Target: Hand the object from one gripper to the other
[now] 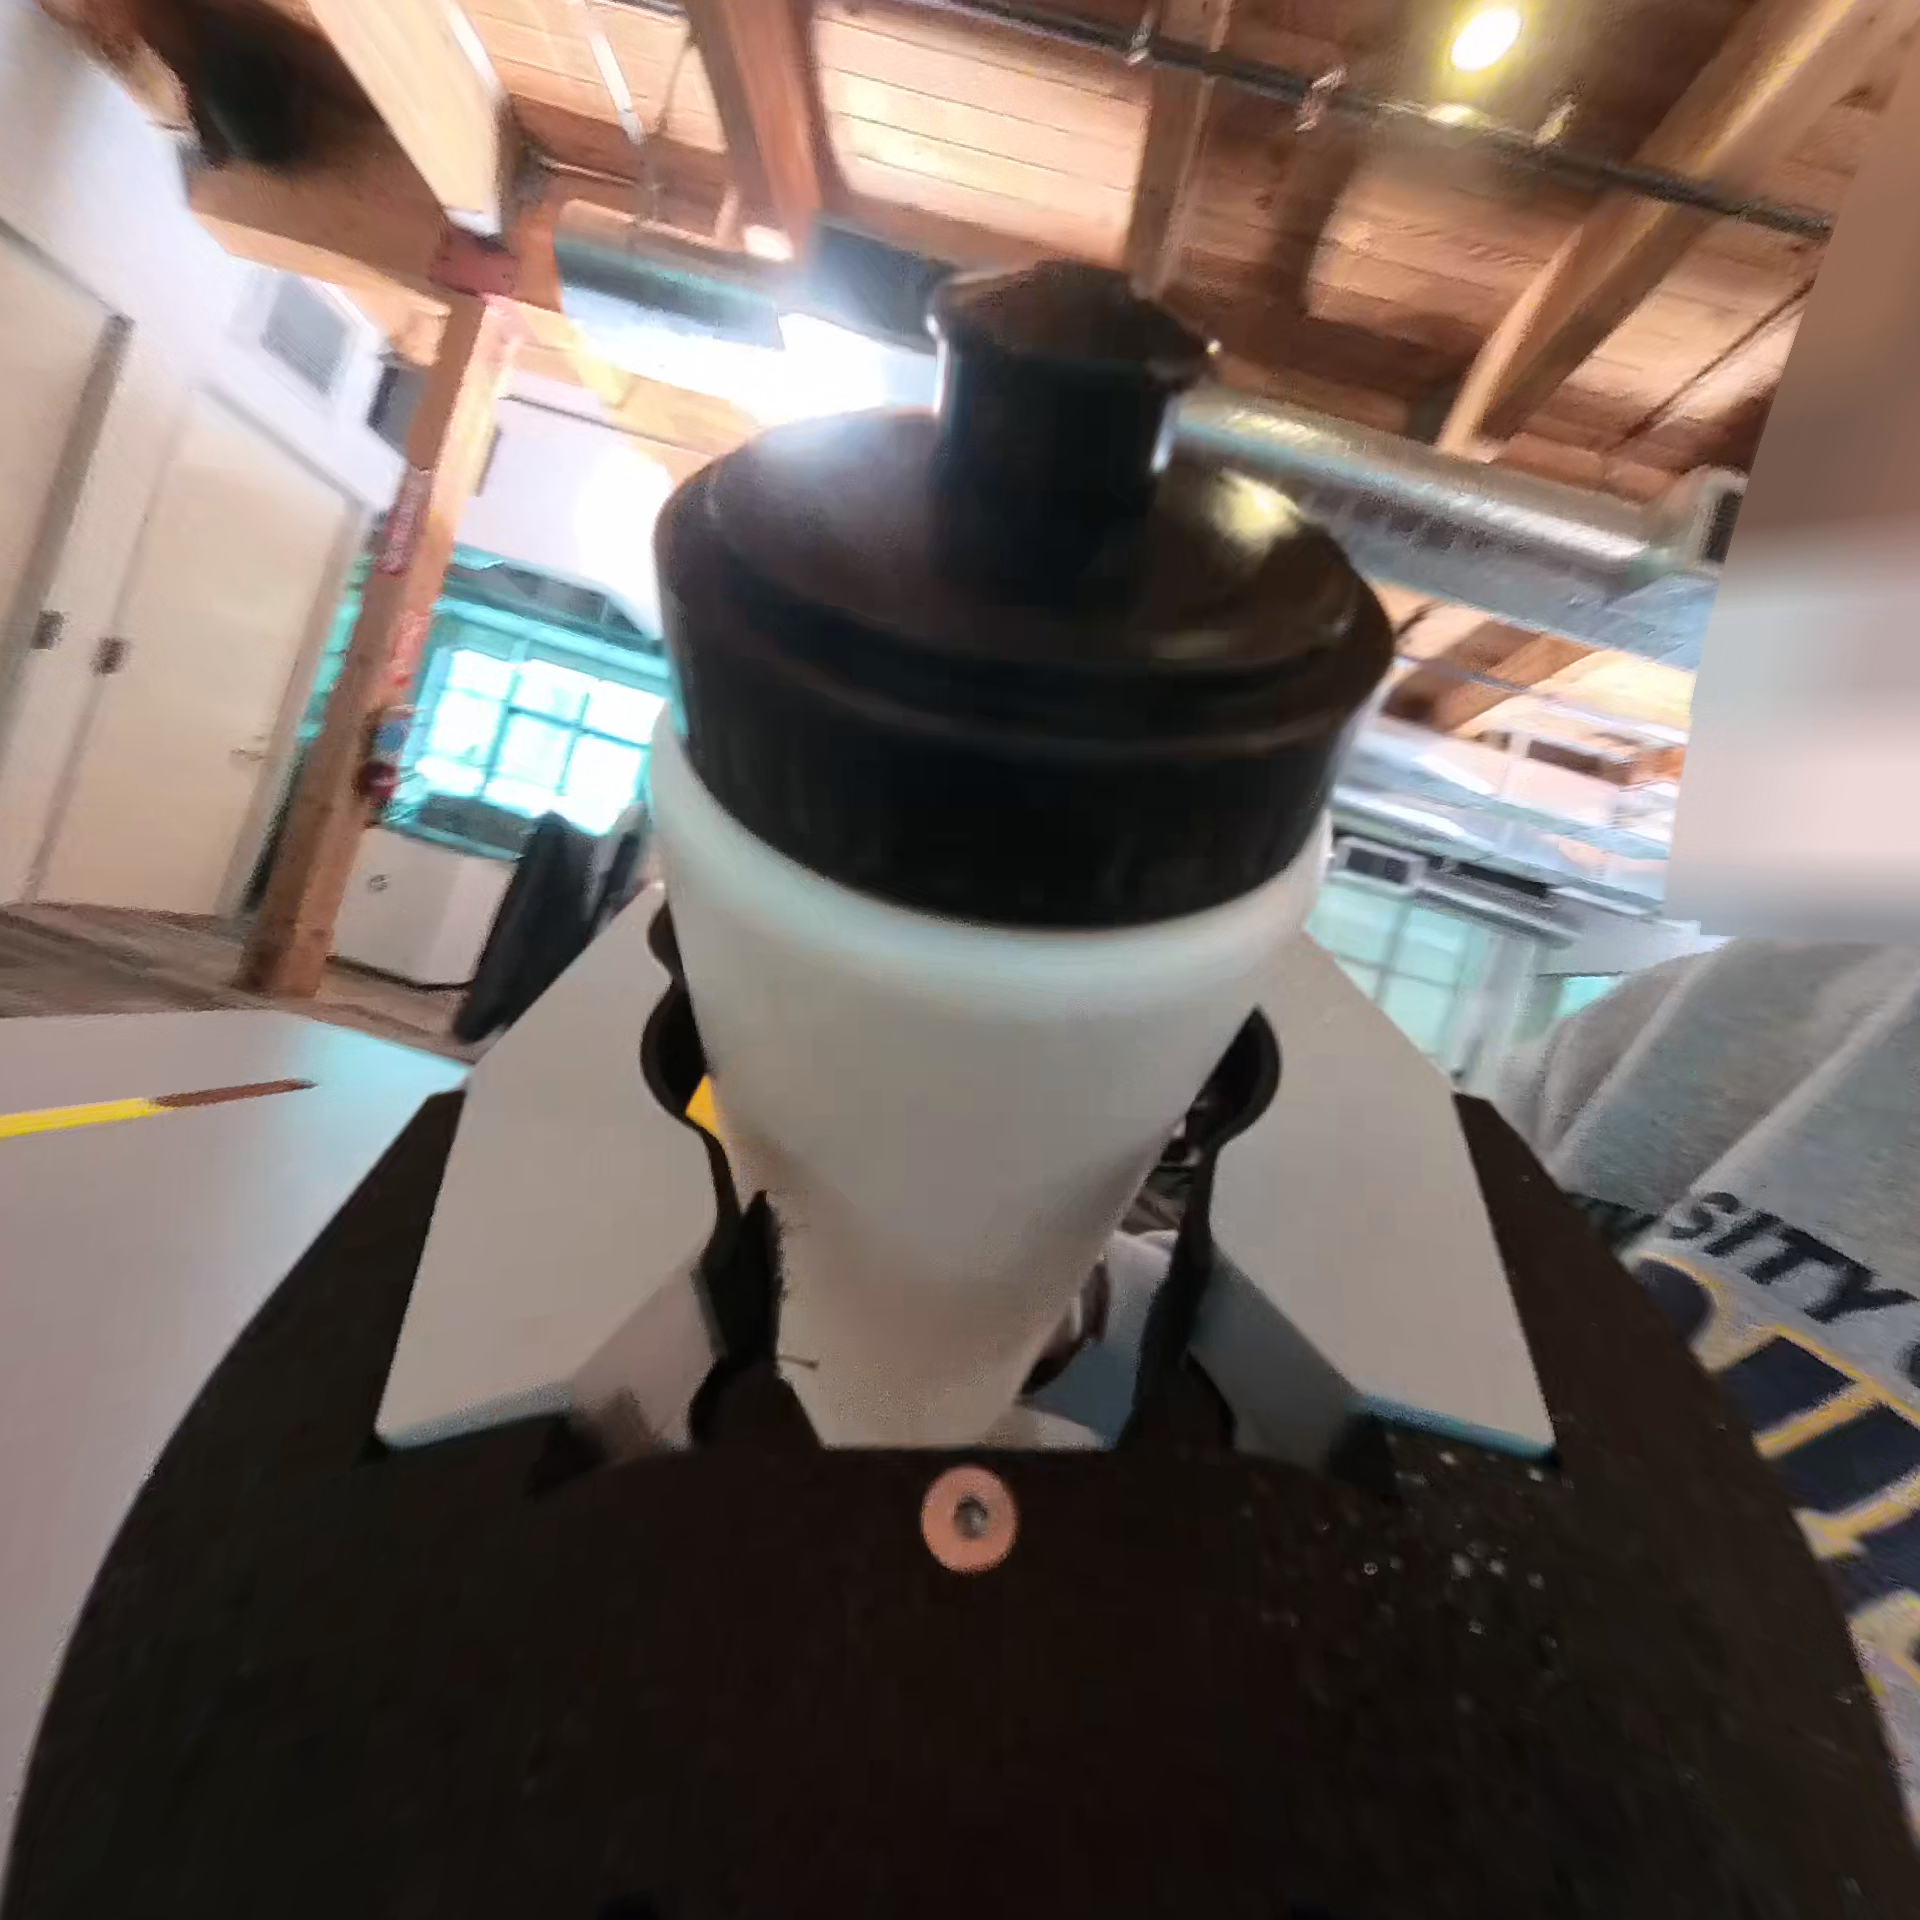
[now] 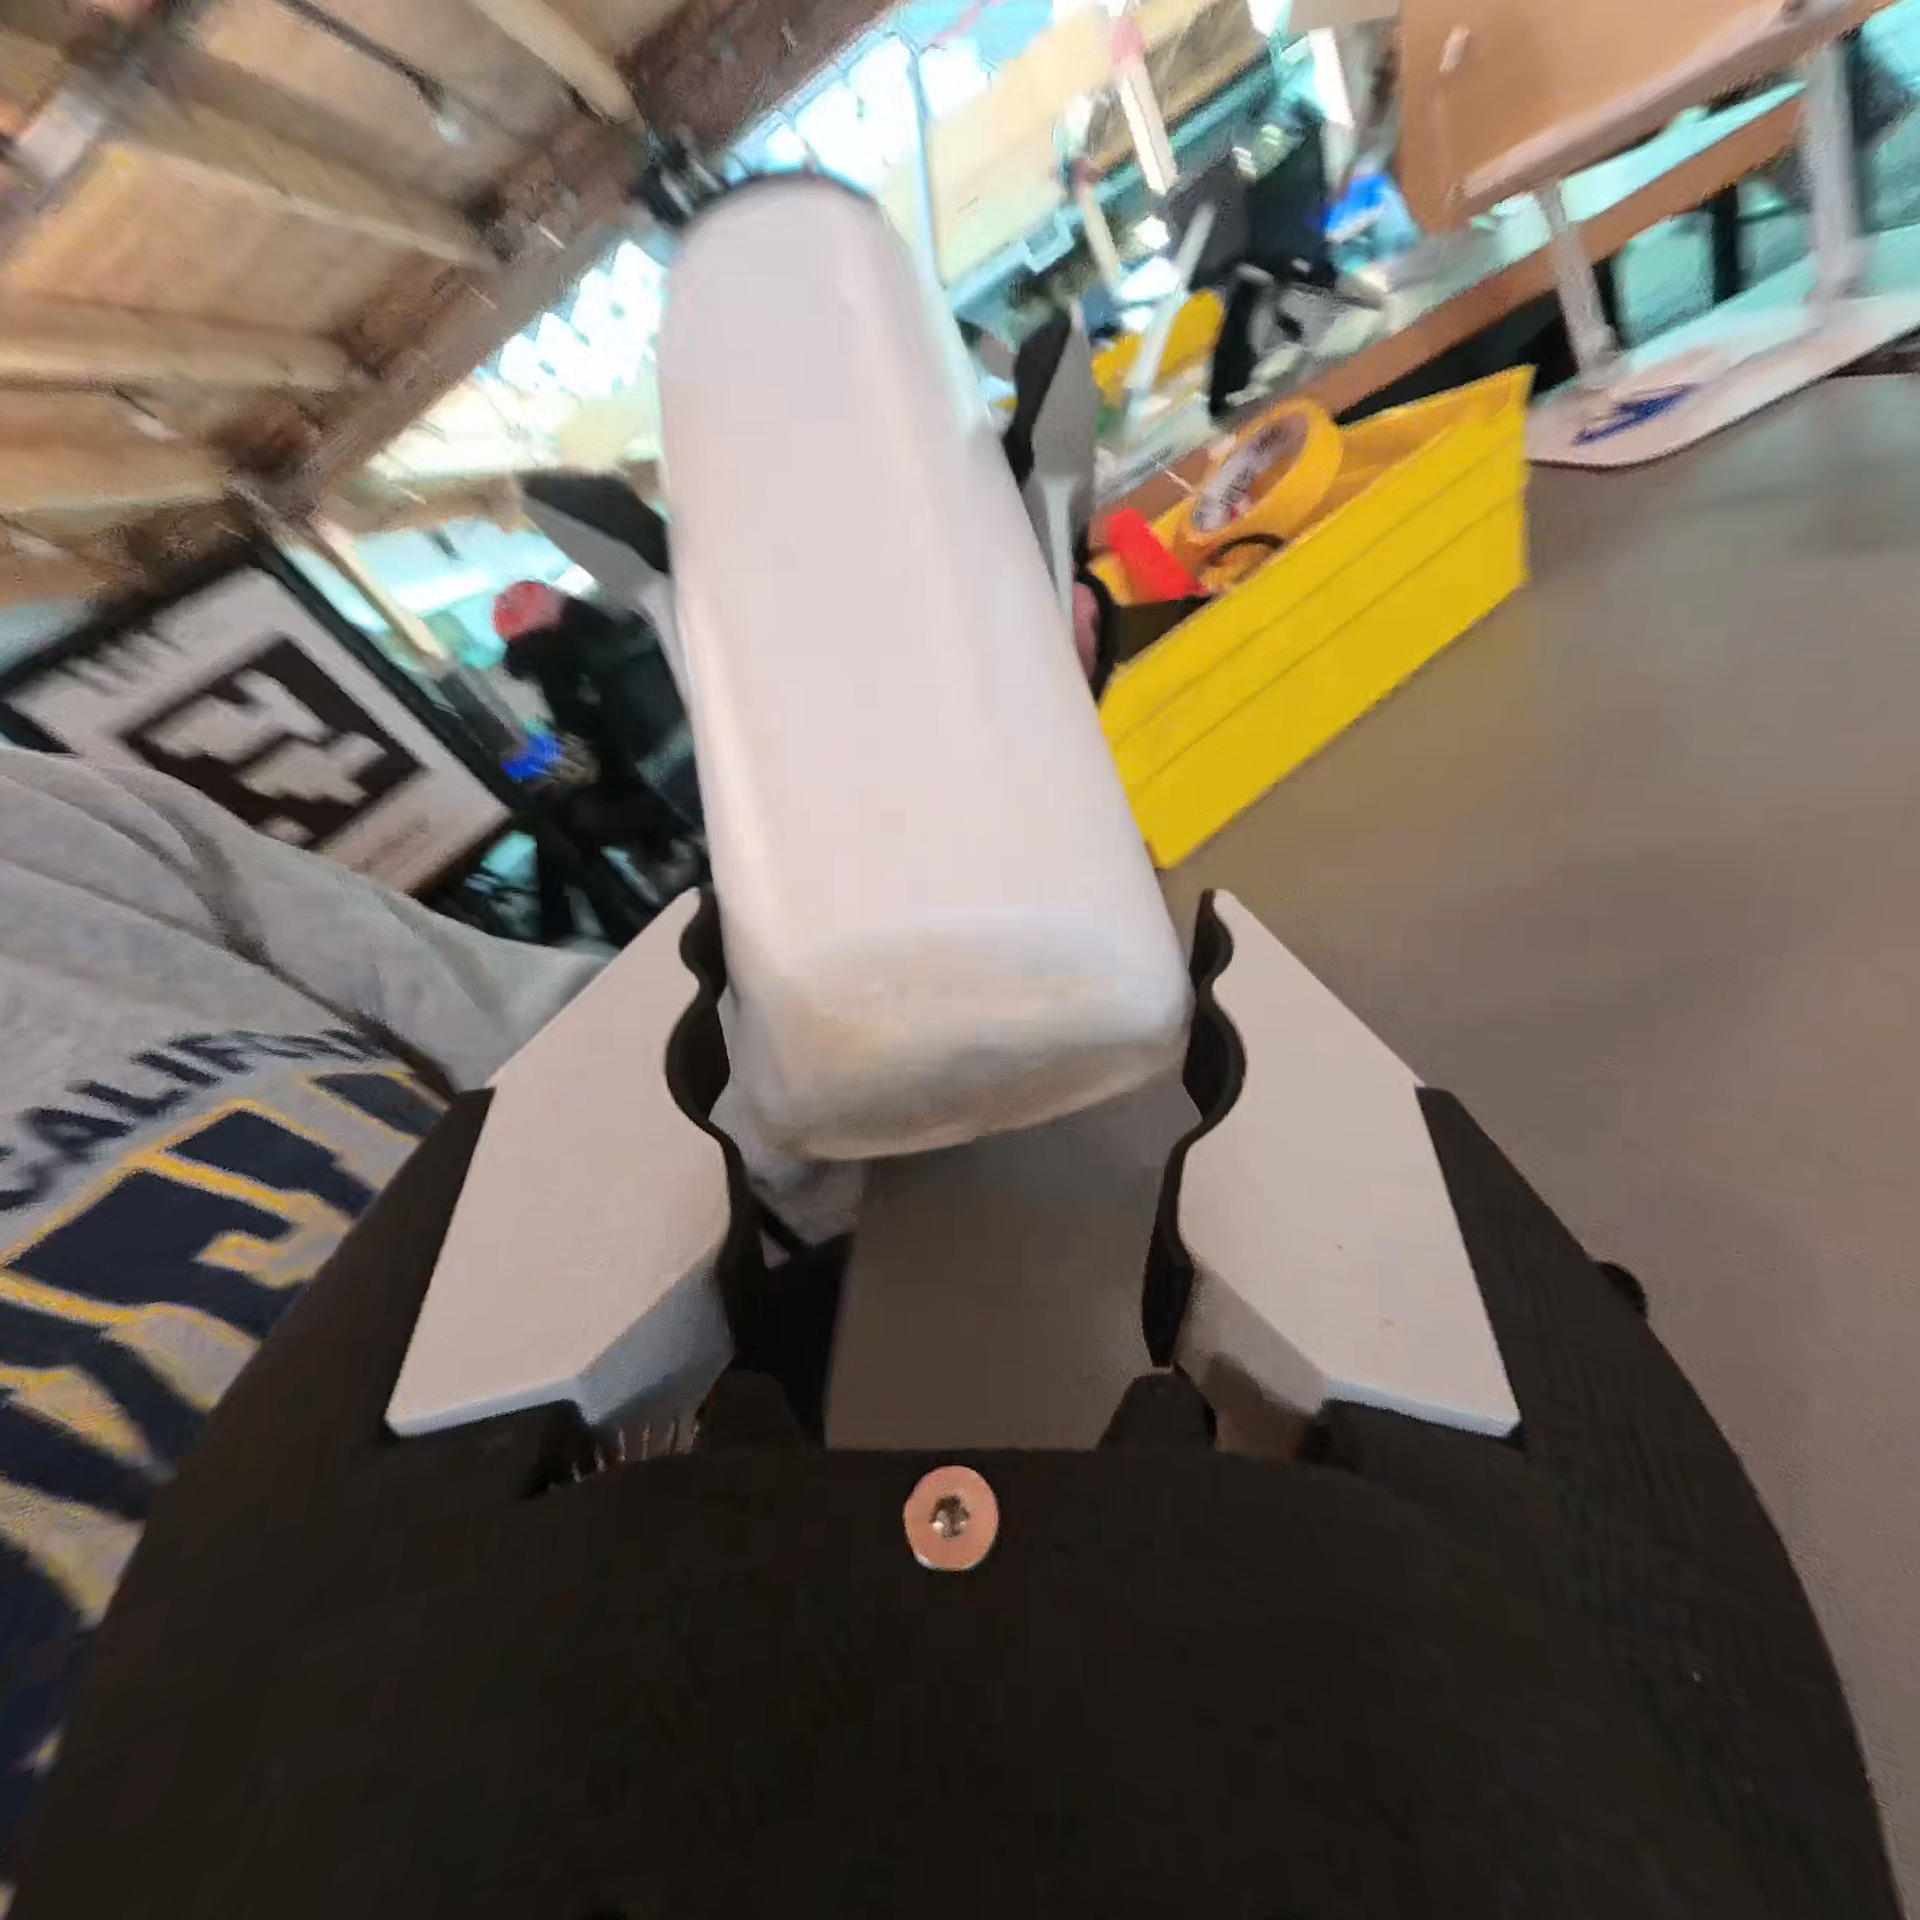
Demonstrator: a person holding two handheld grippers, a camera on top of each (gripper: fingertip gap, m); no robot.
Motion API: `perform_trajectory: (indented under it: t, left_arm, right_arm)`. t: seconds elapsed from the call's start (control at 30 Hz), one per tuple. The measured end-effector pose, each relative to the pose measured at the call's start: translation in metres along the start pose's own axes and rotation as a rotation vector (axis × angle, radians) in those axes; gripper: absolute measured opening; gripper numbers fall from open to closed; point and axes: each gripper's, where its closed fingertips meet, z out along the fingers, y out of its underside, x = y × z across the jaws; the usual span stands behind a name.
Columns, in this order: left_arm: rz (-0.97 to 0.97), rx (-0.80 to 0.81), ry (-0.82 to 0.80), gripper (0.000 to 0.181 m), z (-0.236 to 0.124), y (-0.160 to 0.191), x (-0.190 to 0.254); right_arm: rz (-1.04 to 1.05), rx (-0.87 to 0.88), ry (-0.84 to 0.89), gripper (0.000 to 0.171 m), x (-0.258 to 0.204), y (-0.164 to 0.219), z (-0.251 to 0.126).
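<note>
While the left gripper [image 1: 961,1122] clamps the white bottle [image 1: 966,1091] mid-body, black cap [image 1: 1023,665] pointing away, the right gripper [image 2: 951,1029] stands spread around the bottle's base [image 2: 966,1049], pads [image 2: 701,1049] apart from it. Yellow bin [image 2: 1340,634] sits on the table [image 2: 1621,935] behind.

The bottle [image 2: 894,665] fills most of the gap between the right gripper [image 2: 951,997] fingers, its base between the tips; the left pad seems to touch it, the right stands just clear. Farther up it, the left gripper [image 2: 862,499] blocks the way. A yellow bin [image 2: 1340,644] stands right on the table [image 2: 1610,935], and a grey sweatshirt [image 2: 187,935] crowds the left.
</note>
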Motion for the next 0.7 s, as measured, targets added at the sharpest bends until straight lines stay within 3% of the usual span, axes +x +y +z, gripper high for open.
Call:
perform_trajectory:
  t: [0.13,0.27,0.37,0.5,0.67,0.7]
  left_arm:
    - [0.083,-0.093,-0.164,0.099,0.002,0.011,-0.019]
    - [0.168,-0.18,-0.191,0.098,0.02,0.031,-0.014]
    - [0.165,-0.225,-0.114,0.098,0.036,0.045,-0.001]
    - [0.102,-0.242,-0.067,0.098,0.041,0.049,0.003]
    - [0.214,-0.154,-0.136,0.122,0.036,0.03,0.0]
    - [0.26,-0.133,-0.18,0.125,0.032,0.024,-0.006]
  right_arm:
    - [-0.341,-0.114,0.322,0.112,0.028,0.001,-0.001]
    - [-0.498,-0.261,0.366,0.126,0.025,0.019,0.025]
    - [-0.476,-0.28,0.272,0.119,0.016,0.033,0.042]
    - [-0.364,-0.143,0.162,0.102,0.003,0.02,0.037]
    - [-0.401,-0.142,0.299,0.099,0.008,-0.003,0.007]
    - [-0.397,-0.134,0.338,0.09,0.008,-0.015,-0.005]
